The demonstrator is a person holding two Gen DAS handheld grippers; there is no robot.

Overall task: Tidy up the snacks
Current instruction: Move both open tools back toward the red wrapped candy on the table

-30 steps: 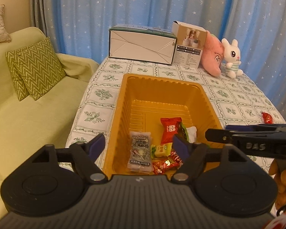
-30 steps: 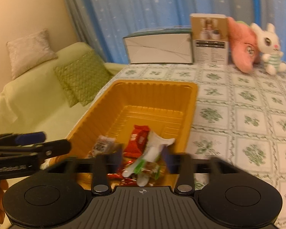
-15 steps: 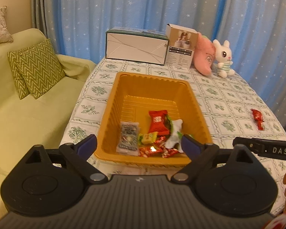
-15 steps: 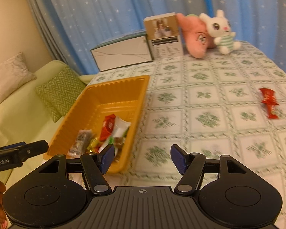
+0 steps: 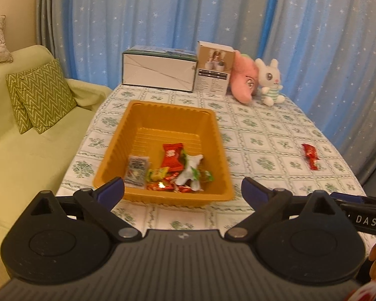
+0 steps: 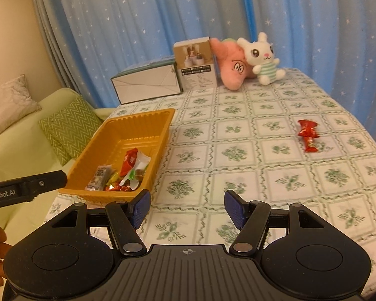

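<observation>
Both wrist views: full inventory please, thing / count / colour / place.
tray: 1, orange, left part of the table, near its front edge
snacks in tray: a small pile, red, yellow, green, white and grey wrappers, near end of the tray; exact count unclear
loose snack: 1, red wrapper, on the table far right of the tray
long box: 1, white with green top, back of the table
upright box: 1, beige, right of the long box
plush toys: 2, pink and white, back right
tablecloth: 1, white with green print
cushions: green zigzag, on the pale green sofa
curtain: blue, starred
left gripper: jaws wide, just been opening, empty
right gripper: jaws apart, empty
</observation>
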